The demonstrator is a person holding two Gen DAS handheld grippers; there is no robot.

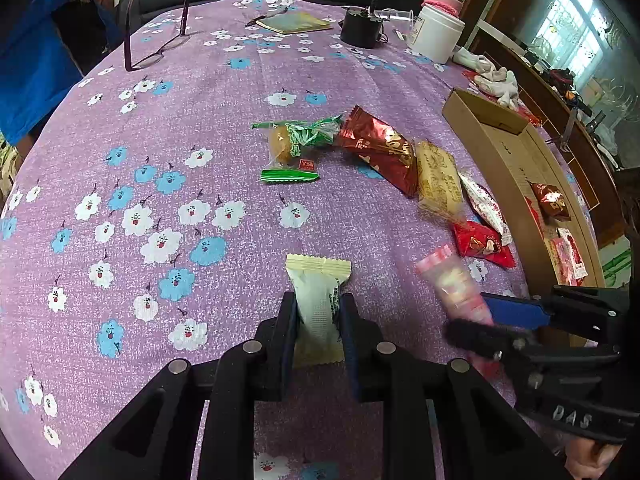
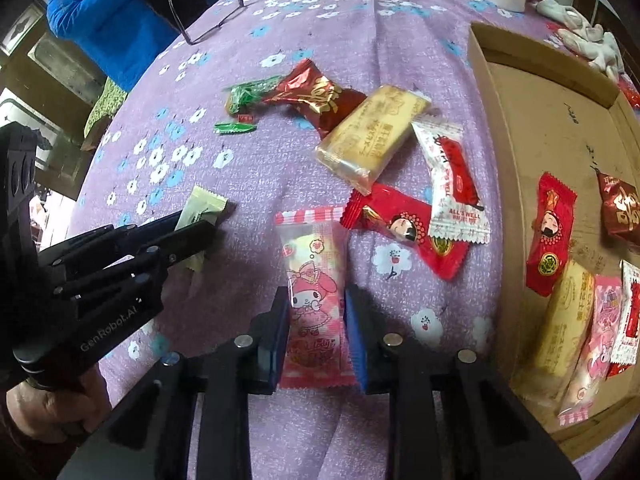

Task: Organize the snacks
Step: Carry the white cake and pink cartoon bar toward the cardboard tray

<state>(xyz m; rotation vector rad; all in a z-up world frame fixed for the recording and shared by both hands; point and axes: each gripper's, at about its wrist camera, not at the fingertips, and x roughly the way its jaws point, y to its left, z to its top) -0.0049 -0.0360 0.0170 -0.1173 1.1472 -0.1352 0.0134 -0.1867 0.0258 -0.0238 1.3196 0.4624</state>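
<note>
Loose snack packets [image 2: 372,140] are crowding the worktop [image 1: 160,140] just beside the cardboard box [image 2: 532,128], while bare cloth is lying open toward the glasses [image 1: 156,54].

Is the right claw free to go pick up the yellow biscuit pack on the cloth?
Probably not yet: the right claw is shut on the pink snack packet. The yellow biscuit pack itself lies uncovered.

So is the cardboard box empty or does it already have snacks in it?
Not empty: the cardboard box holds several wrapped snacks near its front end, including a red packet; its far end is bare.
</note>
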